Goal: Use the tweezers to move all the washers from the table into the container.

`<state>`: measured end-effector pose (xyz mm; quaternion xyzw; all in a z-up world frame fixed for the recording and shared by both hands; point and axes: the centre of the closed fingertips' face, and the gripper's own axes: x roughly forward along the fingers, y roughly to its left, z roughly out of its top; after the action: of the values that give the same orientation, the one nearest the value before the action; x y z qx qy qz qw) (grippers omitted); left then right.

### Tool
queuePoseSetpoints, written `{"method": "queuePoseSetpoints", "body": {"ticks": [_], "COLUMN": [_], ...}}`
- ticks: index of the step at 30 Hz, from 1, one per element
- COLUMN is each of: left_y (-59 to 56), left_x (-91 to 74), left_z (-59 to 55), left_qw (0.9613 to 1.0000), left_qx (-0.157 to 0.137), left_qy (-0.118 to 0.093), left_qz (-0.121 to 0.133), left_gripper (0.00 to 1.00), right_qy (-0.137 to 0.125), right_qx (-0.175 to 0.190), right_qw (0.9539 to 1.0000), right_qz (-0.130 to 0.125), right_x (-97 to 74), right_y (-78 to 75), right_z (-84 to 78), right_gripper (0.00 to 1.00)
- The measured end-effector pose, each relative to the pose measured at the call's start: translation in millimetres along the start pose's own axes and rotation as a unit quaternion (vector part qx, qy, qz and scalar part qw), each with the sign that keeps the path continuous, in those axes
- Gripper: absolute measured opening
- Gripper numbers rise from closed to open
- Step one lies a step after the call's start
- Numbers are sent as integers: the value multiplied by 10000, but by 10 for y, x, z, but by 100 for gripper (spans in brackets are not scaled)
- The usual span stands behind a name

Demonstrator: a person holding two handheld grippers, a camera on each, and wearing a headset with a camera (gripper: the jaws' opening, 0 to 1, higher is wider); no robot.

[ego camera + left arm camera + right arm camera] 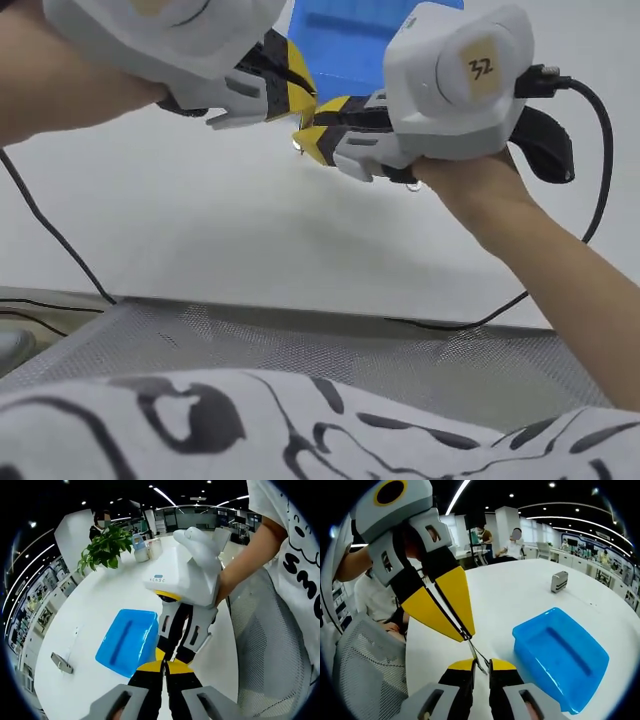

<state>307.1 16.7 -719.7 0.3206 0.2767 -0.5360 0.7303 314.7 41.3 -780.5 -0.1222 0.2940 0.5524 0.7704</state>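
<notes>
Open-plan office space with ceiling strip lights surrounds a broad white bench (200,230), with a grey mesh chair (300,350) drawn up at its near edge and a black cable (50,230) trailing across its left side. Both arms are raised above the bench and brought together. The left forearm (60,80) comes in from the upper left of the head view. The right hand (450,175) is wrapped under its gripper, wrist bent, with the forearm running down to the lower right. The left gripper (300,100) and the right gripper (310,132) point at each other, their yellow tips almost meeting in mid-air. In the right gripper view the left jaws are pressed together on the thin metal tweezers (476,656), which stick out of the yellow tips and run down into the right jaws. The right jaws stand only a narrow slit apart with the tweezers' free end between them; I cannot tell whether they actually pinch it. The blue container (540,677) sits on the bench beyond the grippers, well in from the near edge, open side up. A small grey object (559,581) lies further out on the bench, and a potted plant (102,550) stands at its far edge.
</notes>
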Motion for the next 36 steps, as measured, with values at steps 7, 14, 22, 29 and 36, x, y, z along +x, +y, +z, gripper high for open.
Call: {"method": "queuePoseSetpoints", "body": {"ticks": [7, 14, 22, 29, 36], "left_y": [25, 61, 36, 52, 56], "left_x": [-4, -8, -10, -12, -32], "left_z": [3, 2, -23, -57, -29], "left_qw": [10000, 9999, 9997, 9997, 9997], "left_qx": [46, 86, 207, 198, 215], "left_qy": [15, 4, 120, 156, 95], "left_qz": [28, 78, 53, 72, 60], "left_gripper": [0, 0, 0, 0, 0], "right_qy": [-18, -23, -44, -87, -100], "right_qx": [48, 51, -1, -34, -70], "right_qw": [10000, 10000, 10000, 10000, 9999], "right_qz": [-17, -22, -44, -35, -51], "right_x": [-1, -4, -12, -27, -56], "right_y": [-7, -17, -18, -17, -25], "right_z": [7, 16, 58, 103, 129], "right_gripper": [7, 7, 6, 6, 6]}}
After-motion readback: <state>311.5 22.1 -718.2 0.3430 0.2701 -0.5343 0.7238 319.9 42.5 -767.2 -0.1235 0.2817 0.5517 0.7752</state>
